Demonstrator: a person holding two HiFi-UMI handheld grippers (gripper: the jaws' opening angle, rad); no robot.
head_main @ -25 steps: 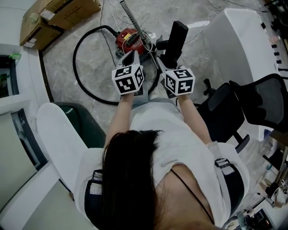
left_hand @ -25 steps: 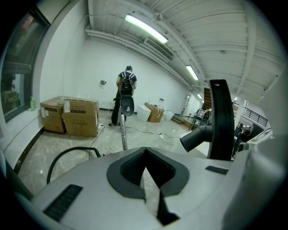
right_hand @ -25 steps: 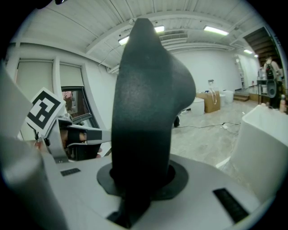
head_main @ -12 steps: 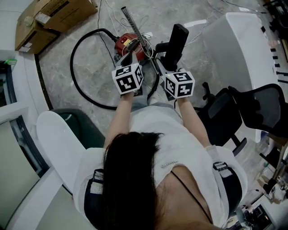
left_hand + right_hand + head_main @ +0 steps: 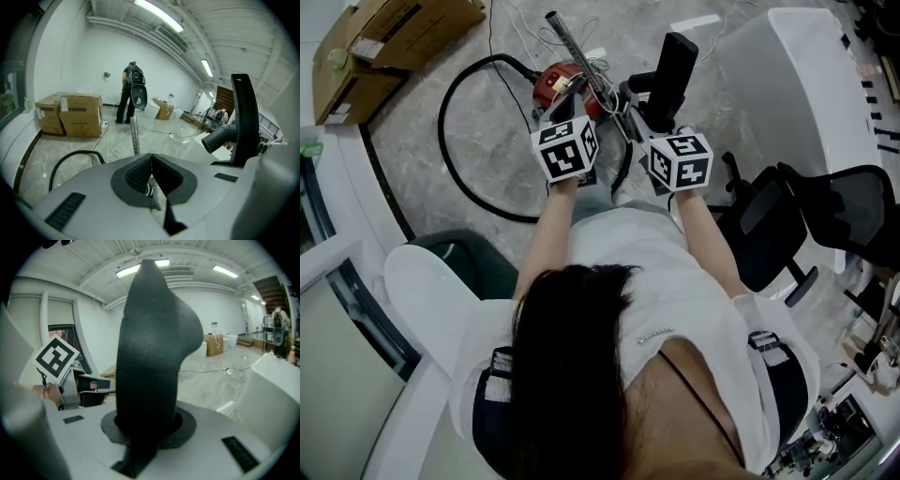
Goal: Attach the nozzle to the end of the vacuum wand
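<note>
In the head view the black nozzle (image 5: 670, 67) sticks up from my right gripper (image 5: 662, 114), which is shut on it. The right gripper view has the nozzle (image 5: 150, 348) filling the middle, clamped low between the jaws of my right gripper (image 5: 145, 425). The ribbed metal wand (image 5: 572, 47) slants over the red vacuum (image 5: 560, 82), and its black hose (image 5: 450, 159) loops across the floor. My left gripper (image 5: 573, 99) hovers over the vacuum beside the wand. Its pads (image 5: 140, 174) are pressed together with nothing held. The wand's end (image 5: 135, 136) stands just beyond them, the nozzle (image 5: 243, 117) to the right.
Cardboard boxes (image 5: 384, 33) lie at the far left on the floor. A white table (image 5: 787, 84) and a black office chair (image 5: 848, 211) stand on the right. Thin cables (image 5: 600, 66) trail round the vacuum. A person (image 5: 130, 93) stands far back.
Both grippers have moved forward, away from the body and closer to the vacuum and wand, the nozzle going along in the right one. The jaws look the same.
</note>
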